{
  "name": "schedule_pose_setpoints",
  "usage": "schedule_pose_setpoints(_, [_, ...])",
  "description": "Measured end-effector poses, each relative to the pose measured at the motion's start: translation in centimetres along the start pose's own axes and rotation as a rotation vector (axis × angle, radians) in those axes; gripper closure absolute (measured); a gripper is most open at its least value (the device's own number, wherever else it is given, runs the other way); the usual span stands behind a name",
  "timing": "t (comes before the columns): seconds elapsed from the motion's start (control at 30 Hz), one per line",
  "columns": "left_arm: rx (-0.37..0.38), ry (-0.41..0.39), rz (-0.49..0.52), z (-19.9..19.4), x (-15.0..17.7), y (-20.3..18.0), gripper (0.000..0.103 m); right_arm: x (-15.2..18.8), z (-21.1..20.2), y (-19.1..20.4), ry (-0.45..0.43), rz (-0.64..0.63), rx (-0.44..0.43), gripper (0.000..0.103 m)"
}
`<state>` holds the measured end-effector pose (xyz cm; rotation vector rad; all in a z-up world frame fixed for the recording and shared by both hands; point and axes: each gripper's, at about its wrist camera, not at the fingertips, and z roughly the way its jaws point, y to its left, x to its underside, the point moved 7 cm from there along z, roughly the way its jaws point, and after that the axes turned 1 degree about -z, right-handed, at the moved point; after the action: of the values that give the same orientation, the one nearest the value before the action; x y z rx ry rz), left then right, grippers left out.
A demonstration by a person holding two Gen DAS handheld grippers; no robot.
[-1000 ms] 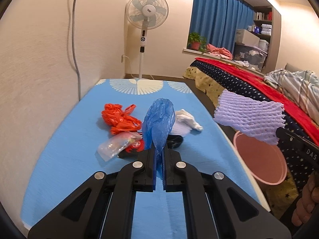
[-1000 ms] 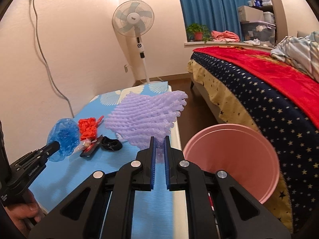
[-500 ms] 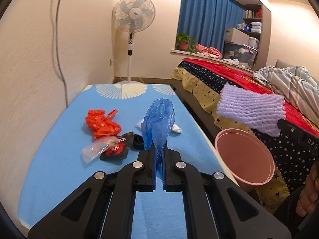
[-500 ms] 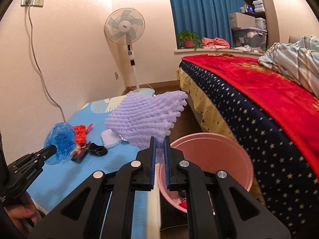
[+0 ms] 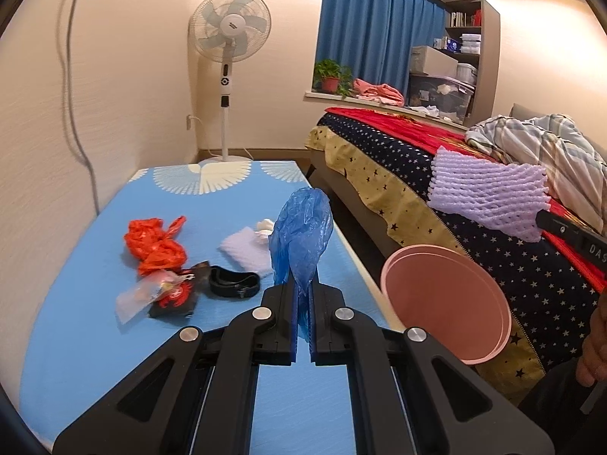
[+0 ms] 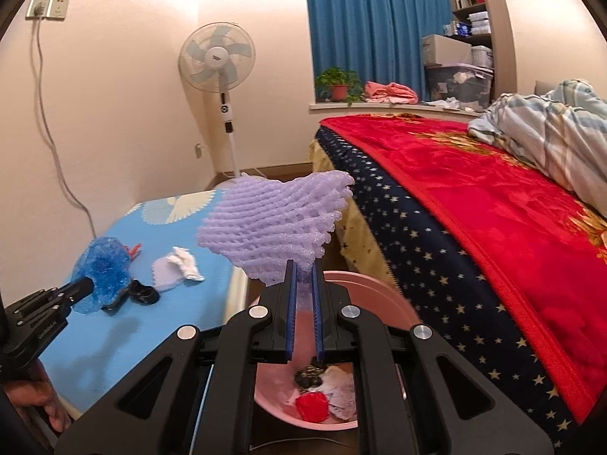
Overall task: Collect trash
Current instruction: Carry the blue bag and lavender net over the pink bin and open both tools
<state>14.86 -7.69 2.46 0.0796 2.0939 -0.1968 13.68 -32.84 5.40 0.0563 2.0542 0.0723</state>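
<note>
My left gripper (image 5: 302, 295) is shut on a crumpled blue plastic bag (image 5: 301, 231), held above the blue table (image 5: 95, 341); it also shows in the right wrist view (image 6: 101, 269). My right gripper (image 6: 303, 284) is shut on a purple foam net (image 6: 277, 223), held over the pink bin (image 6: 375, 303), which holds several pieces of trash. The net (image 5: 489, 195) and bin (image 5: 444, 299) also show in the left wrist view. On the table lie an orange bag (image 5: 155, 242), a clear wrapper (image 5: 144, 295), a black band (image 5: 233, 284) and white foam (image 5: 246, 252).
A bed with a red and starred cover (image 6: 474, 204) runs along the right, close to the bin. A standing fan (image 5: 229, 38) stands past the table's far end. A wall with a cable (image 5: 76, 76) borders the table's left side.
Both grippers have moved right and back with their loads. The right gripper with the net now hangs over the bin's opening, and the bin's contents have come into view.
</note>
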Motion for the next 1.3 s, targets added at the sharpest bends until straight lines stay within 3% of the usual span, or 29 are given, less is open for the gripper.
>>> schedule_pose_setpoints(0.4, [0.038, 0.025, 0.024, 2.5, 0.3, -3.4, 0.099, 1.4, 2.2, -3.1, 0.008, 0.077, 0.074, 0.095])
schedule_pose_setpoints(1.3, [0.100, 0.069, 0.042, 6.5, 1.2, -7.5, 0.099, 2.1, 4.6, -4.4, 0.025, 0.104, 0.144, 0.095])
